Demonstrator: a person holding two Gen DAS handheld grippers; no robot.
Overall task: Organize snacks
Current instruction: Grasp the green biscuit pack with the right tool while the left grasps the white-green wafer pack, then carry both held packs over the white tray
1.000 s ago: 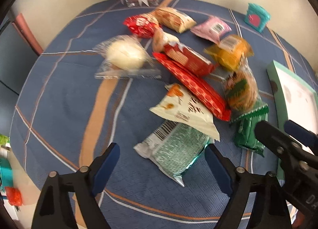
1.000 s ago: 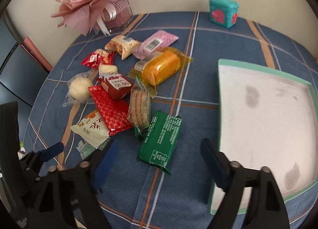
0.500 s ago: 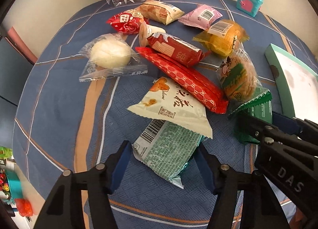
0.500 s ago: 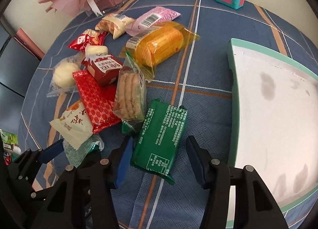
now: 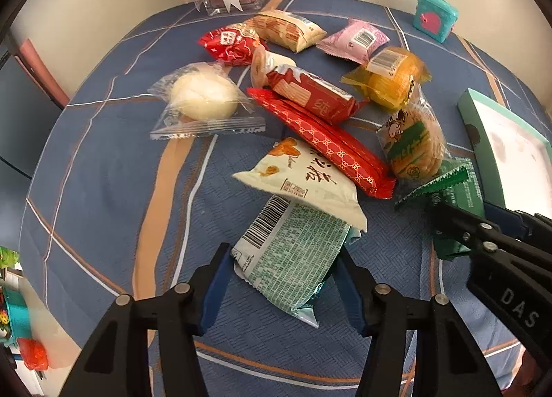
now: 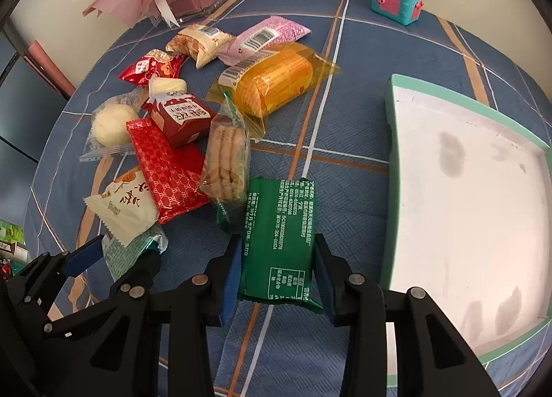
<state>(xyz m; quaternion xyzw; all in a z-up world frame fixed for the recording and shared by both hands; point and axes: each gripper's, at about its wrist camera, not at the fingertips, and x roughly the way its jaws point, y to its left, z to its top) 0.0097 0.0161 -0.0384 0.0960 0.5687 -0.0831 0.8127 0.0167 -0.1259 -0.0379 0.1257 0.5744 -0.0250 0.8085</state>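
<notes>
At the lower left of the right wrist view, the left tongs (image 6: pixel 114 252) are closing on a pale green foil snack packet (image 6: pixel 132 252); in the left wrist view that packet (image 5: pixel 293 259) lies between the blue pads, which touch its two edges. Above it, a cream packet (image 5: pixel 303 186) overlaps its top end, with a long red patterned packet (image 5: pixel 331 145) beside that on the blue plaid worktop (image 5: pixel 103 190). At lower centre of the right wrist view, the right tongs (image 6: pixel 277 273) are closing, pads pressed against both long sides of a dark green snack packet (image 6: pixel 279 235). A clear biscuit pack (image 6: pixel 226 155) leans on the green packet's upper left corner. At the right edge sits a white tray with a mint rim (image 6: pixel 393 103).
</notes>
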